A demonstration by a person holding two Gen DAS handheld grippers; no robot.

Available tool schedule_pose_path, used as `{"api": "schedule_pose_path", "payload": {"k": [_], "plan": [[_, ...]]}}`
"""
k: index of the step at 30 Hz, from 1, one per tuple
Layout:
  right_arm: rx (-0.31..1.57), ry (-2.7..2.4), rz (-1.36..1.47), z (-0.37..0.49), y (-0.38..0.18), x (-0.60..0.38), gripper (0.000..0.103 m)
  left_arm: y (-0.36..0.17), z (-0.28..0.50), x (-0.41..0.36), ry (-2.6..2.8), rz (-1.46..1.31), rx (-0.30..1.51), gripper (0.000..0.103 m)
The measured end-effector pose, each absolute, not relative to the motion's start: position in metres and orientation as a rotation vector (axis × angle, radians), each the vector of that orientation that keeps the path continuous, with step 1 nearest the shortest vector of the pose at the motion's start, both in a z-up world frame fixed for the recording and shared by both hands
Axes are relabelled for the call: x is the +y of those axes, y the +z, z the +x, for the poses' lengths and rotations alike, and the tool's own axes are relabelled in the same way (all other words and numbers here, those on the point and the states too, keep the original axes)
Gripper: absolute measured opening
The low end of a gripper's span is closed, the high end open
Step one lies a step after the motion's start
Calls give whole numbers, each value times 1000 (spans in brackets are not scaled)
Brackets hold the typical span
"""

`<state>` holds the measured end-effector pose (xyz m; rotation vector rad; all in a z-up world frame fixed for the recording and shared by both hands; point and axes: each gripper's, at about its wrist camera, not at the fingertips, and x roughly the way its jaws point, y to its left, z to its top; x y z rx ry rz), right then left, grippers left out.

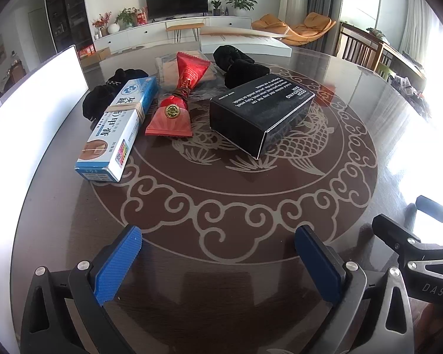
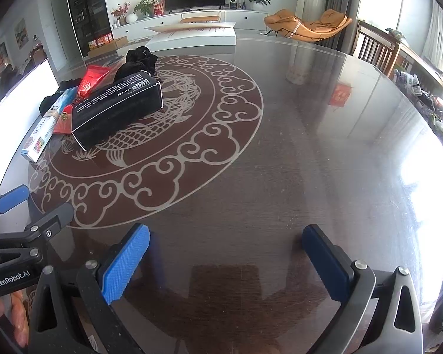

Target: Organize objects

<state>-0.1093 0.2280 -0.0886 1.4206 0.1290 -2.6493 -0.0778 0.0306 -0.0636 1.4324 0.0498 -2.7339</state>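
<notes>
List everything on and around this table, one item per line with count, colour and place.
black box: 1, black with white print, on the fish pattern at table centre
blue-white carton: 1, rubber-banded, left of the red packet
red packet: 1, red with gold seal, between carton and black box
black cloth items: 2, black, one behind the box, one behind the carton
clear bag: 1, transparent, under the red packet
table: 1, dark glossy with pale cloud and fish pattern
white panel: 1, at the table's left edge
television: 1, black, far wall
orange lounge chair: 1, back right
left tool: 1, blue pads, open, near edge
right tool: 1, blue pads, open, beside it
</notes>
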Motion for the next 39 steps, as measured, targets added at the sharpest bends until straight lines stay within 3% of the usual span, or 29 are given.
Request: {"api": "schedule_pose_path", "payload": {"k": [39], "plan": [[134, -2651, 1411, -110, -89, 228, 103, -65, -80, 31, -2734, 1431, 50, 103]]}}
